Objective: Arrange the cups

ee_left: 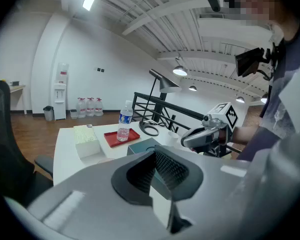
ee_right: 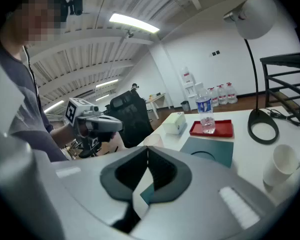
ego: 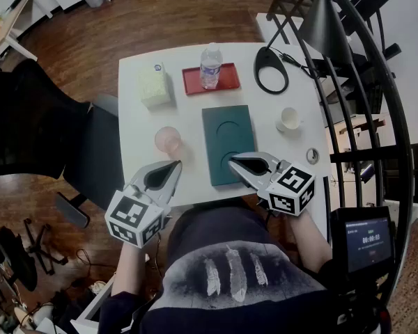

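Observation:
A translucent pink cup (ego: 168,140) stands on the white table (ego: 136,145), left of a dark teal tray (ego: 228,143) with two round recesses. Right of that tray, a white cup (ego: 290,119) stands alone; it shows at the right edge of the right gripper view (ee_right: 282,164). My left gripper (ego: 174,165) hovers at the near table edge, just in front of the pink cup, shut and empty. My right gripper (ego: 233,161) is over the tray's near end, also shut with nothing in it. Both jaw pairs meet in their own views.
At the back of the table are a red tray (ego: 210,81) with a water bottle (ego: 210,65), a pale box (ego: 155,85) and a black lamp base (ego: 271,68). A small round object (ego: 312,155) lies near the right edge. An office chair (ego: 90,152) stands at the left.

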Action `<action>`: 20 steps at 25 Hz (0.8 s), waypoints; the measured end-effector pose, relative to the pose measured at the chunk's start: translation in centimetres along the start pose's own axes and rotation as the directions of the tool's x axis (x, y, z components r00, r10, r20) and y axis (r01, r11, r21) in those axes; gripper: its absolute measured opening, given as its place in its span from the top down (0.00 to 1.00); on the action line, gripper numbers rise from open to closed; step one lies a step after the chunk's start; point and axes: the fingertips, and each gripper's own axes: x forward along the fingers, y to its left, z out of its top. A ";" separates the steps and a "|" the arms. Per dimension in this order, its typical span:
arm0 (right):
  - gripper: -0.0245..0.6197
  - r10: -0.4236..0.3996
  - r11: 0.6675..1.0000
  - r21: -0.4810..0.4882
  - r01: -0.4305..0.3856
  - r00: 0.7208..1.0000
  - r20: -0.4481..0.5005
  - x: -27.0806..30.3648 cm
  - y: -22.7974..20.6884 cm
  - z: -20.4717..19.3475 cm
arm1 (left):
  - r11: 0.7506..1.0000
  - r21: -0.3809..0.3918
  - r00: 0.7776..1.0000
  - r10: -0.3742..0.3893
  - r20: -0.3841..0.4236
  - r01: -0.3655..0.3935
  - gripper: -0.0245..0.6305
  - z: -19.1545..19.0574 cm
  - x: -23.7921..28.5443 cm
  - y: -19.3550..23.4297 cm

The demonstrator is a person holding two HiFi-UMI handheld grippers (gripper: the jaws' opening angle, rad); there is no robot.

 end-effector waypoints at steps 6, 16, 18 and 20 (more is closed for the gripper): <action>0.96 -0.013 0.999 -0.040 0.012 0.999 -0.040 0.5 0.2 0.1 | 1.000 0.006 1.000 -0.018 -0.007 0.018 0.94 -0.1 -0.2 0.0; 0.96 0.018 0.994 -0.104 -0.021 0.999 -0.031 -0.4 -0.5 0.5 | 0.999 0.035 1.000 0.022 0.007 -0.022 0.94 1.2 0.7 -0.6; 0.96 0.032 0.990 -0.134 -0.038 0.998 -0.050 -0.8 -1.0 0.6 | 0.998 0.040 0.998 0.055 0.017 -0.056 0.94 1.7 1.0 -1.0; 0.96 0.053 0.986 -0.154 -0.063 0.996 -0.066 -1.5 -1.5 0.8 | 0.996 0.043 0.996 0.082 0.024 -0.083 0.94 2.1 1.2 -1.6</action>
